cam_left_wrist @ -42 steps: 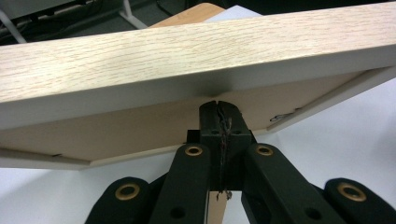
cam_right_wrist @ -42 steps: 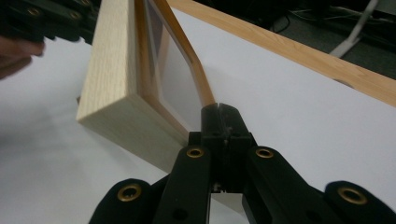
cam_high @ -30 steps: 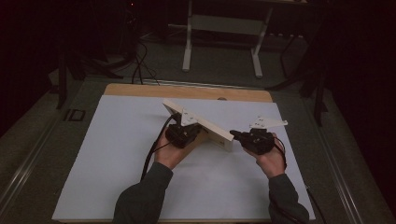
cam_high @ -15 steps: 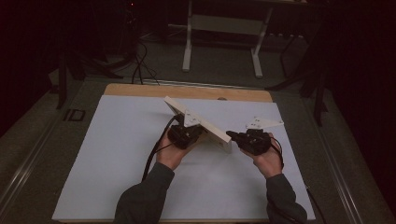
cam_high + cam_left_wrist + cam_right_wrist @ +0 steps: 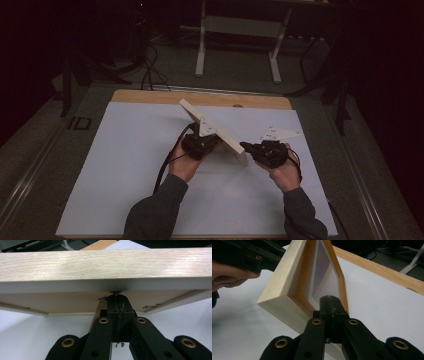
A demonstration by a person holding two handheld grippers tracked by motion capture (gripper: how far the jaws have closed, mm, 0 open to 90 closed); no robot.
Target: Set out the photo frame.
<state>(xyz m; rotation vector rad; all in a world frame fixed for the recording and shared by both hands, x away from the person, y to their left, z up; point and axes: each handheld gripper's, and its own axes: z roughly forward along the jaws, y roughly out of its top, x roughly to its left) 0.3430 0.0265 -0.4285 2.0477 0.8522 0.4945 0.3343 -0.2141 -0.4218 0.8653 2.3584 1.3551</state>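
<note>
A light wooden picture frame (image 5: pixel 215 131) stands tilted on its edge on the white sheet, between my two grippers. My left gripper (image 5: pixel 212 142) is behind it, jaws shut. In the left gripper view its tips (image 5: pixel 115 296) meet the frame's brown back (image 5: pixel 62 302) at a small metal clip, under the wooden rim (image 5: pixel 105 265). I cannot tell if they pinch the clip. My right gripper (image 5: pixel 243 146) is shut, pointing left at the frame's near corner. In the right gripper view its tips (image 5: pixel 329 298) rest at the frame's (image 5: pixel 287 282) inner lip, by the glass (image 5: pixel 324 270).
The white sheet (image 5: pixel 125 165) covers a wooden tabletop whose far edge (image 5: pixel 150 96) shows. The hand with the left gripper (image 5: pixel 249 255) shows at the upper left of the right gripper view. A desk's metal legs (image 5: pixel 201 45) and floor cables (image 5: pixel 150 75) lie beyond the table.
My right gripper has edged left, closer to the frame's near corner. The left gripper and the frame have stayed put.
</note>
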